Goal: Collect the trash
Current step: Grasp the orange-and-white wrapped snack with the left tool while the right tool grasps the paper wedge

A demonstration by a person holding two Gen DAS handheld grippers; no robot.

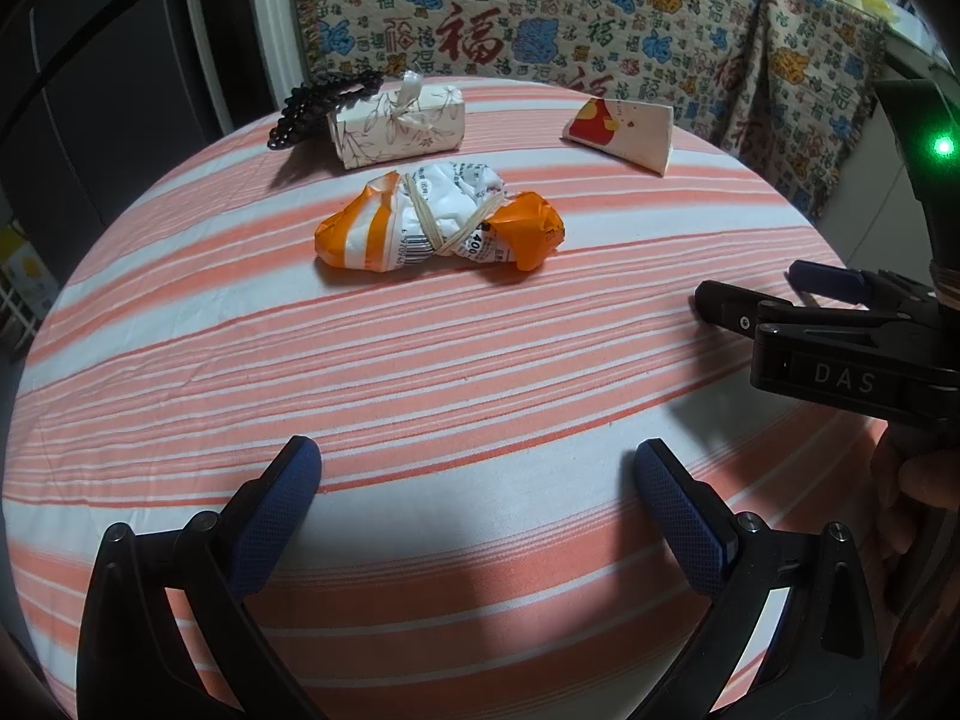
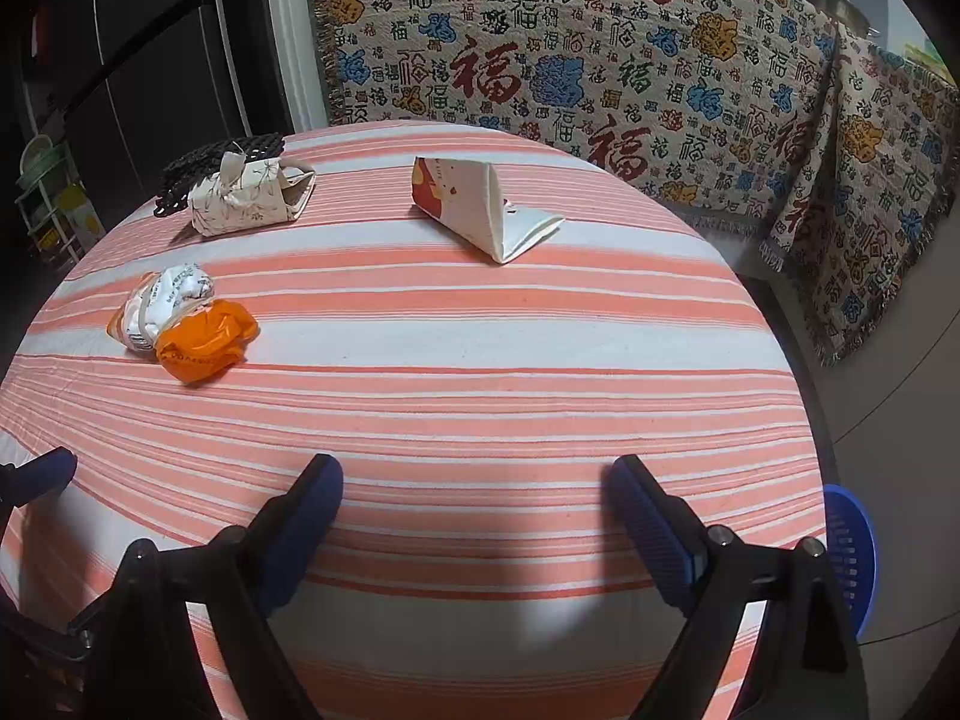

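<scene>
A round table (image 2: 480,312) under an orange-and-white striped cloth fills both views, with a patterned throw (image 2: 600,60) draped over the seating behind it. Three pieces of trash lie on the far half: a crumpled orange-and-white wrapper (image 1: 438,225) bound with a rubber band near the middle, a flattened floral carton (image 1: 396,123) behind it beside a black knitted mat (image 1: 318,105), and a folded red-and-white paper carton (image 2: 486,210) well apart to the right.

Both your claws are spread wide with nothing between their pads: the left gripper (image 1: 477,480) hangs over bare cloth short of the wrapper, and the right gripper (image 2: 477,498) likewise, with the paper carton ahead of it.

A blue slotted basket (image 2: 849,552) shows just past the table's right edge; it is probably where the trash belongs.

To do this step well, take the wrapper with your left, straddling the banded waist, where it is likely firmest. Come down until the pads nearly brush the cloth, then close without pinching the fabric. Approach the folded carton across its thin edge.
</scene>
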